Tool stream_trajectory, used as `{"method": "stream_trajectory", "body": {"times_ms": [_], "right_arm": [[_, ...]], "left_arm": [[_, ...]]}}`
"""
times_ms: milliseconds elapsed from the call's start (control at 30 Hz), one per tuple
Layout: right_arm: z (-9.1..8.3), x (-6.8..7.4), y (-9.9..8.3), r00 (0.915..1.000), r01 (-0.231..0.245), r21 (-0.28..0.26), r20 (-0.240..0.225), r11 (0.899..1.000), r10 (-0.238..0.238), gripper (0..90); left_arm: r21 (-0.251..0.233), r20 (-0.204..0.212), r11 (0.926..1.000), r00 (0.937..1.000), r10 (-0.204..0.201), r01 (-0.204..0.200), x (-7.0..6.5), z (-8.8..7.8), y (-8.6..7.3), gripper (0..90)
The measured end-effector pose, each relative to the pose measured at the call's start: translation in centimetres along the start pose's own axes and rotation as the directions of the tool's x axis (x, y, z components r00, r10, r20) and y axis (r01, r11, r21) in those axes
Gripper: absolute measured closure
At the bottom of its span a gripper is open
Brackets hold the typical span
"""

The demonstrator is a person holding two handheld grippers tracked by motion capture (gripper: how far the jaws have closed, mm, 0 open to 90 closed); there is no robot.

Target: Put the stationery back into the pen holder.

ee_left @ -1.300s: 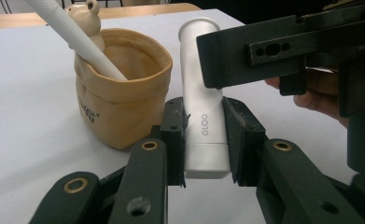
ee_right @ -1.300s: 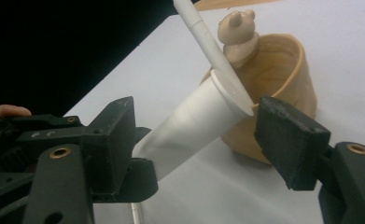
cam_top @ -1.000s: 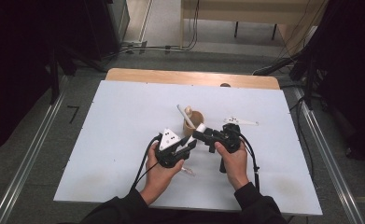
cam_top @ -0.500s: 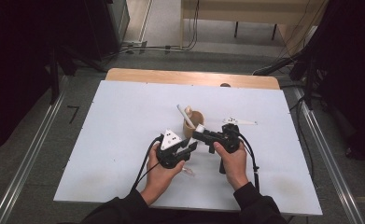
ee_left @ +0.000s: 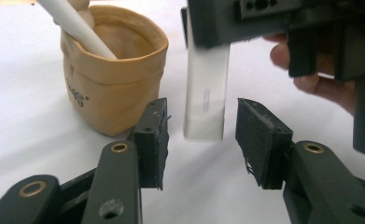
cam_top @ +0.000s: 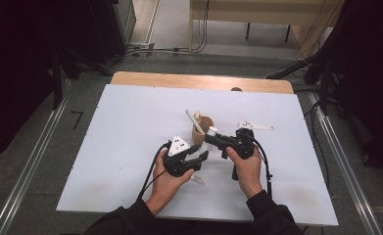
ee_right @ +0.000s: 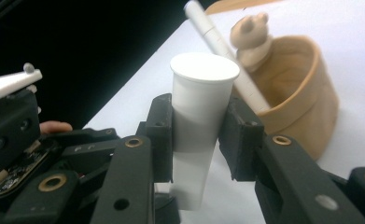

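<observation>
Item: white tube (ee_right: 200, 116), a plain cylinder with a flat cap end; it was held upright between the pads of the right gripper (ee_right: 196, 135), whose jaws had just been closing and pressed on its two sides; in the left gripper view the same tube (ee_left: 204, 88) hung from that gripper, its lower end between the two pads of the left gripper (ee_left: 202, 140) but touching neither.

Left gripper: jaws apart, having just been opening, a gap visible on either side of the tube; in the high view it (cam_top: 199, 157) lay in the person's left hand (cam_top: 167, 178), with a grey three-cornered plate (cam_top: 178, 145) on top and a cable trailing back toward the sleeve.

Right gripper: in the high view it (cam_top: 213, 137) sat in the right hand (cam_top: 245, 166), pointing left toward the other gripper, the two nearly meeting just in front of the pouch.

Tan pouch (ee_left: 112, 74): a small soft open-topped bag with a rolled rim, standing upright on the table just beyond the grippers; it held a long white pen (ee_right: 227, 44) leaning out over the rim and a small beige animal-shaped figure (ee_right: 251, 35) beside it; faint lettering on its side was too small to read.

Table (cam_top: 130, 122): a white sheet over a wooden top; a small clear item (cam_top: 197, 180) lay near the left hand, too small to identify.
</observation>
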State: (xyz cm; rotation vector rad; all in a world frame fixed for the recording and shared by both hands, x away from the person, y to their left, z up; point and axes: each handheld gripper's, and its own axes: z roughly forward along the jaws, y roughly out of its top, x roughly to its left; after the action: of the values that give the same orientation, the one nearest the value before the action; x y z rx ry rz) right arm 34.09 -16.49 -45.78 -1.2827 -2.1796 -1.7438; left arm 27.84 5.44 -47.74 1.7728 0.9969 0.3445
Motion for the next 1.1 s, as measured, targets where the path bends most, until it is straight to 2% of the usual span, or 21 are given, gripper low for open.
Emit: {"method": "stream_trajectory", "body": {"times_ms": [167, 233, 367, 567, 800, 1100], "right_arm": [[0.0, 0.3, 0.9, 0.9998, 0.022, -0.003, 0.003, 1.000, -0.022, 64.9], [0.1, 0.3, 1.2, 0.9996, 0.026, -0.014, 0.008, 1.000, -0.026, 64.9], [0.3, 0.0, 1.9, 0.9989, 0.036, -0.027, 0.031, 0.999, -0.035, 64.9], [0.9, -0.4, 2.8, 0.9979, 0.034, -0.040, 0.056, 0.999, -0.032, 65.0], [1.5, -0.7, 3.7, 0.9980, 0.029, -0.067, 0.058, 0.997, -0.025, 64.9], [1.9, -1.0, 4.4, 0.9968, 0.023, -0.076, 0.078, 0.997, -0.017, 65.1]], "left_arm": [[0.001, 0.002, 1.0000, 1.0000, -0.002, 0.002, 0.3, -0.4, 0.0, 47.5], [0.016, 0.002, 0.9999, 1.0000, -0.005, 0.005, 0.5, -0.6, -0.1, 45.2], [0.008, -0.010, 0.9997, 0.9997, -0.021, 0.021, 1.1, -1.2, -0.1, 42.1], [0.014, -0.027, 0.9993, 0.9991, -0.033, 0.034, 1.9, -1.9, -0.2, 40.8], [0.006, -0.040, 0.9987, 0.9979, -0.051, 0.051, 2.8, -2.6, -0.1, 39.9], [0.002, -0.045, 0.9978, 0.9968, -0.066, 0.066, 3.2, -3.0, -0.2, 40.0]]}}
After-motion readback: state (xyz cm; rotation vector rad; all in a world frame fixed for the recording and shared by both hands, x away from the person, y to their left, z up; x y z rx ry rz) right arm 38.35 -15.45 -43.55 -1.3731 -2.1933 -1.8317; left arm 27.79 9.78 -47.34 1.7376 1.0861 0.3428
